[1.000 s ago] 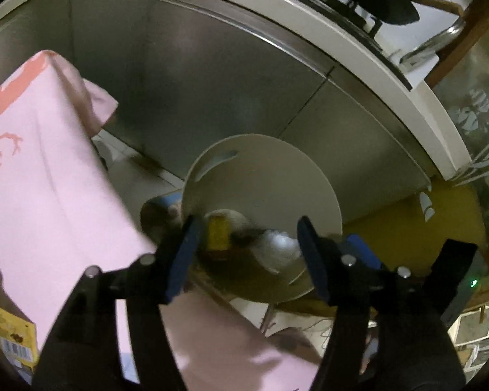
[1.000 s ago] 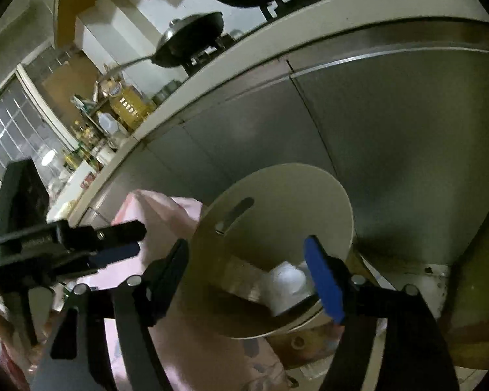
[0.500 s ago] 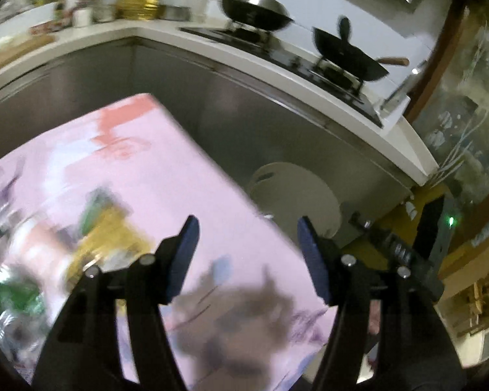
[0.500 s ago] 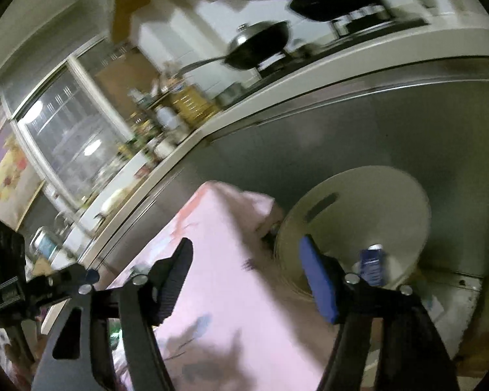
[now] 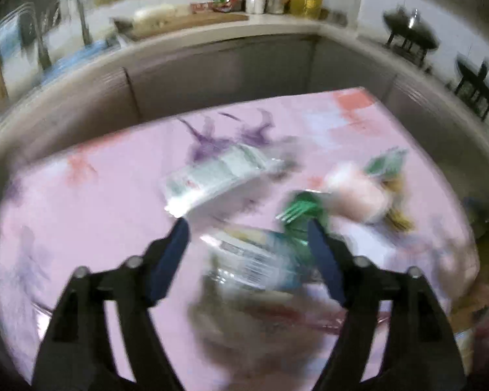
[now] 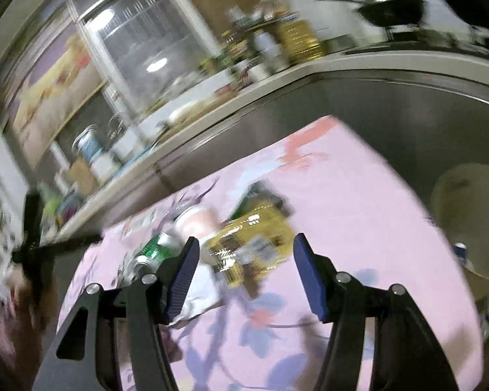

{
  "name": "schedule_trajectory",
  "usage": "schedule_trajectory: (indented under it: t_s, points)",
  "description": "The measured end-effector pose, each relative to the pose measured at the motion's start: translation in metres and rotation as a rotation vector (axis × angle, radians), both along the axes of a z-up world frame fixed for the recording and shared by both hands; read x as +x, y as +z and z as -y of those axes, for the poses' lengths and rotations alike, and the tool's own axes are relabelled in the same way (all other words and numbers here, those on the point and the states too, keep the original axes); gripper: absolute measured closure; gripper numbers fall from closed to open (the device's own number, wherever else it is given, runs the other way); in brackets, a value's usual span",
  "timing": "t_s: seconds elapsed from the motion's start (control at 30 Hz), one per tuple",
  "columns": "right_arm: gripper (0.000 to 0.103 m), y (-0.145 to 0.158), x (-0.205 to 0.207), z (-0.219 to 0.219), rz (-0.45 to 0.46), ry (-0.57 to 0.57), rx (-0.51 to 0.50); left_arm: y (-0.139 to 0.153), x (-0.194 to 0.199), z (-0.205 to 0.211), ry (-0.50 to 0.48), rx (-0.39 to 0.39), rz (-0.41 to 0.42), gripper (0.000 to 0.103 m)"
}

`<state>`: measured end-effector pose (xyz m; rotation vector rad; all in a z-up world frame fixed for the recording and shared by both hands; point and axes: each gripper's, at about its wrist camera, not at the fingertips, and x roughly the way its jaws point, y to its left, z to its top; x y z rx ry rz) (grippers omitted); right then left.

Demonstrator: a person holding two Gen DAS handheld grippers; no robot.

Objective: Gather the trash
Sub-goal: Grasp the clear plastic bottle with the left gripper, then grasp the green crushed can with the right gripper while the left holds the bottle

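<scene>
Trash (image 5: 231,176) — blurred wrappers, cans — strewn on pink tablecloth (image 5: 81,215).

My left gripper (image 5: 247,224) tilts steeply downward, its jaws opening with nothing pressed between the pads. My right gripper (image 6: 244,244) points shallower, rolled sideways, jaws closing yet gripping nothing.

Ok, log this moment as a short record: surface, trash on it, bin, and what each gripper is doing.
surface: table under a pink cloth
trash: clear wrapper, green can, yellow packet, pink cup; blurred
bin: beige bin past the cloth's edge, right wrist view
left gripper: opening, nothing gripped, above the trash
right gripper: closing, nothing gripped, above the yellow packet
</scene>
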<state>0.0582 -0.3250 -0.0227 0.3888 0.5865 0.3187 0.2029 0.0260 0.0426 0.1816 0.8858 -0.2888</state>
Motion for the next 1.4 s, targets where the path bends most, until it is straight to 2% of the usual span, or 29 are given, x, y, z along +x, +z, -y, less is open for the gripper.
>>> schedule_trajectory:
  t_s: [0.03,0.07,0.1,0.2,0.37,0.53,0.63,0.77,0.83,0.93,1.03,1.23,1.3,1.4]
  points:
    - [0.045,0.000,0.004,-0.009,-0.006,0.023,-0.006,0.000,0.015,0.004,-0.050,0.082,0.016,0.020]
    - [0.045,0.000,0.008,-0.018,-0.014,0.043,-0.009,-0.002,0.022,0.004,-0.078,0.124,0.023,0.018]
    - [0.045,0.000,0.015,-0.027,-0.026,0.063,-0.008,-0.005,0.034,0.008,-0.112,0.201,0.038,0.018]
    - [0.045,0.001,0.028,-0.038,-0.051,0.099,-0.005,-0.026,0.075,0.015,-0.219,0.346,-0.016,0.018]
    - [0.045,0.006,0.055,-0.059,-0.093,0.157,-0.072,-0.057,0.103,0.031,-0.367,0.444,-0.085,0.018]
    - [0.045,0.008,0.082,-0.099,-0.101,0.244,-0.252,-0.078,0.105,0.047,-0.449,0.511,-0.109,0.018]
    - [0.045,0.003,0.099,-0.122,-0.110,0.300,-0.350,-0.086,0.115,0.047,-0.449,0.505,-0.145,0.019]
    - [0.042,-0.010,0.120,-0.135,-0.164,0.332,-0.401,-0.090,0.118,0.044,-0.456,0.458,-0.168,0.030]
    - [0.042,-0.010,0.121,-0.137,-0.176,0.324,-0.383,-0.089,0.114,0.043,-0.463,0.438,-0.155,0.033]
    - [0.042,-0.004,0.107,-0.142,-0.152,0.365,-0.297,-0.088,0.112,0.039,-0.464,0.400,-0.142,0.038]
    - [0.042,-0.006,0.094,-0.155,-0.154,0.406,-0.254,-0.084,0.109,0.031,-0.447,0.349,-0.141,0.041]
    - [0.042,-0.012,0.102,-0.180,-0.235,0.450,-0.177,-0.076,0.095,0.017,-0.418,0.292,-0.129,0.044]
    - [0.042,-0.007,0.105,-0.188,-0.237,0.446,-0.186,-0.069,0.091,0.009,-0.403,0.264,-0.112,0.044]
    - [0.042,0.000,0.102,-0.211,-0.213,0.463,-0.260,-0.052,0.088,-0.007,-0.368,0.198,-0.090,0.045]
